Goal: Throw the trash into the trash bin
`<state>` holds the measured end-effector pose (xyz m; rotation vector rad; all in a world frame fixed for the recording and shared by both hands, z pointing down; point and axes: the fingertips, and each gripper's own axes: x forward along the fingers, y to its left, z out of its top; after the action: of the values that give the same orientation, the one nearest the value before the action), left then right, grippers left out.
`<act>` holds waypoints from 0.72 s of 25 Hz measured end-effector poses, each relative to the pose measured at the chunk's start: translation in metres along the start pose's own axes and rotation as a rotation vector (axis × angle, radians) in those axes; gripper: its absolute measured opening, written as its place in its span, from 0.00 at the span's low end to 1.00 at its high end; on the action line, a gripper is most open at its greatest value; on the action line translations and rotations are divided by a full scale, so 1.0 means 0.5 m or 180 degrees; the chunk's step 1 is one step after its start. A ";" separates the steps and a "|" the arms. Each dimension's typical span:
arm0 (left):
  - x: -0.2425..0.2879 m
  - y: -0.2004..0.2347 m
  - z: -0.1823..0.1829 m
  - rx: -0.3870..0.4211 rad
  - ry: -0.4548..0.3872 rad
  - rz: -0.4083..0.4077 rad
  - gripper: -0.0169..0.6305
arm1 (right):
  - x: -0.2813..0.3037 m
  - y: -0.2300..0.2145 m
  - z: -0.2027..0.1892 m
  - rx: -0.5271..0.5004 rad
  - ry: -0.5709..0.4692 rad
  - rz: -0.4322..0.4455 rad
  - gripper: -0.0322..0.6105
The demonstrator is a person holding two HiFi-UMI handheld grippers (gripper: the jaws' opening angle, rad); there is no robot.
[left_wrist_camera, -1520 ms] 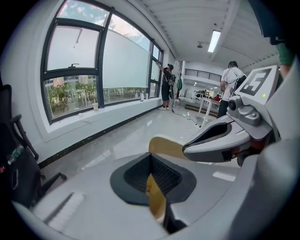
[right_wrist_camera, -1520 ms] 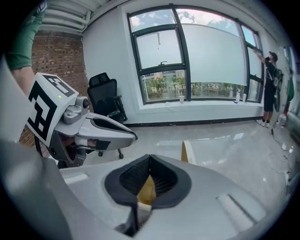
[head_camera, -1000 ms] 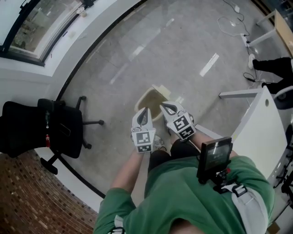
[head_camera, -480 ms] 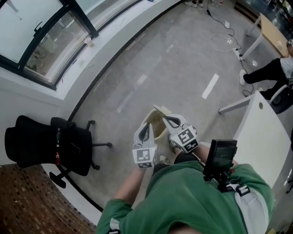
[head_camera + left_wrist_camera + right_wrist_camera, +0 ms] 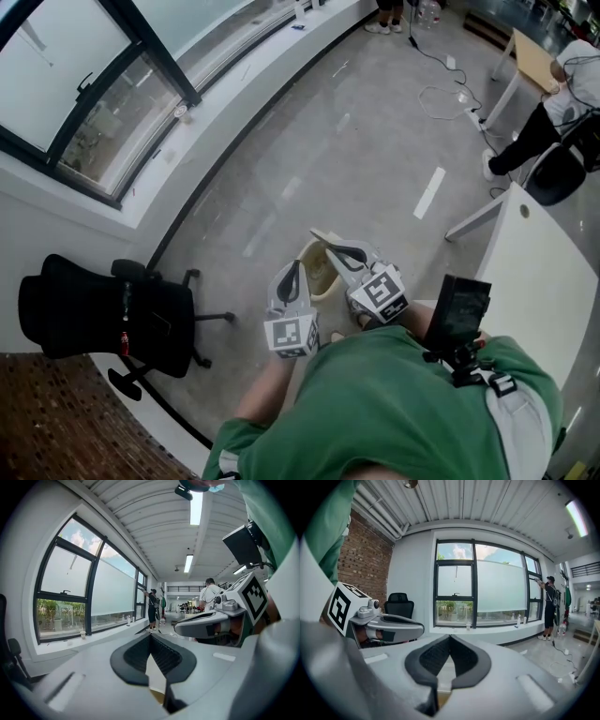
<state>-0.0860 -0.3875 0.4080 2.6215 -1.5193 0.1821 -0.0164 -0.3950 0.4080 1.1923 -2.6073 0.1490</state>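
Directly above the trash bin, as the head view shows it, both tongs sit side by side, pointing away from the person. The left gripper covers the bin's left rim. The right gripper reaches over the bin's far side, just beside a pale flap tilted at that rim. Each gripper's own view shows its dark pads pressed together tip to tip with nothing clamped between them, so neither carries any trash. The bin lies straight below the jaws with its mouth facing up, and neither hand is clearly nearer. Any drop would go straight down, but I judge there is nothing left to release. No loose trash shows on the floor around the bin. The tongs hide much of the bin's inside, so its contents cannot be made out. Both gripper views look almost level toward the windows, and only a tan sliver under the jaws may be the bin.
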 end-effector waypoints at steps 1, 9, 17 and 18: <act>-0.005 0.002 0.011 -0.0019 -0.0031 0.0025 0.04 | -0.006 0.003 0.010 -0.0013 -0.0034 -0.0001 0.05; -0.042 -0.001 0.077 -0.0100 -0.0275 0.0067 0.04 | -0.046 0.037 0.073 -0.0118 -0.0241 0.0021 0.05; -0.071 -0.008 0.092 -0.0111 -0.0337 -0.0023 0.04 | -0.062 0.073 0.096 -0.0049 -0.0365 -0.0023 0.05; -0.075 -0.007 0.093 -0.0111 -0.0340 -0.0030 0.04 | -0.063 0.076 0.096 -0.0058 -0.0365 -0.0038 0.05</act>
<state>-0.0991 -0.3608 0.3560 2.6497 -1.5270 0.0148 -0.0353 -0.3569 0.3535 1.2444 -2.6927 0.0559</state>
